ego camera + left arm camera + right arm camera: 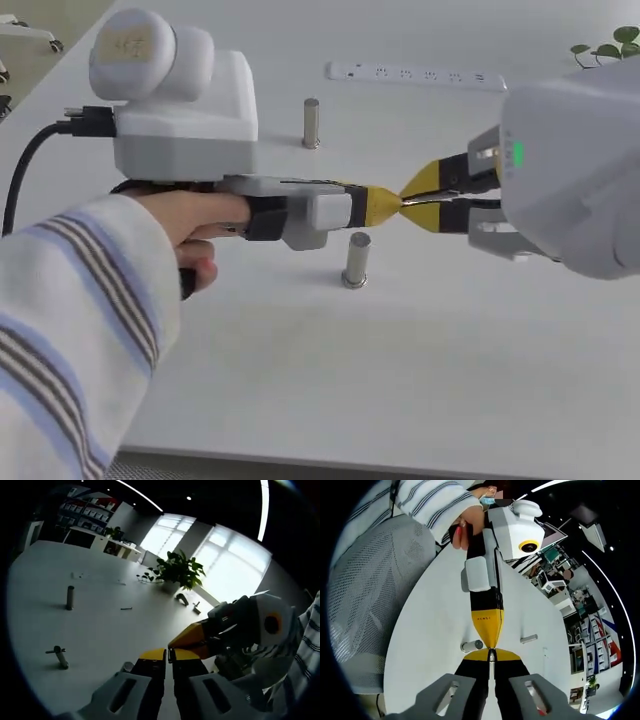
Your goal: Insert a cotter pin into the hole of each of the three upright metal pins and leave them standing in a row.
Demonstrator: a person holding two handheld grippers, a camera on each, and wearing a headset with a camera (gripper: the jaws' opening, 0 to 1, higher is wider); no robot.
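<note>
Two upright metal pins stand on the white table: one at the back (pixel 311 123) and one nearer (pixel 356 260), just below the grippers. My left gripper (pixel 396 202) points right and my right gripper (pixel 408 201) points left; their yellow tips meet above the table. The right jaws are shut on a thin cotter pin (pixel 432 200). The left jaws are shut at its end; whether they pinch it I cannot tell. In the left gripper view, a bare pin (pixel 70 597) stands far off, a third pin (pixel 60 656) carries a cotter pin through it, and a loose cotter pin (pixel 126 608) lies on the table.
A white power strip (pixel 415 75) lies along the back of the table (pixel 300 380). A potted plant (pixel 177 570) stands at the far corner. The table's near edge runs along the bottom of the head view. A mesh chair (pixel 375 595) sits beside the table.
</note>
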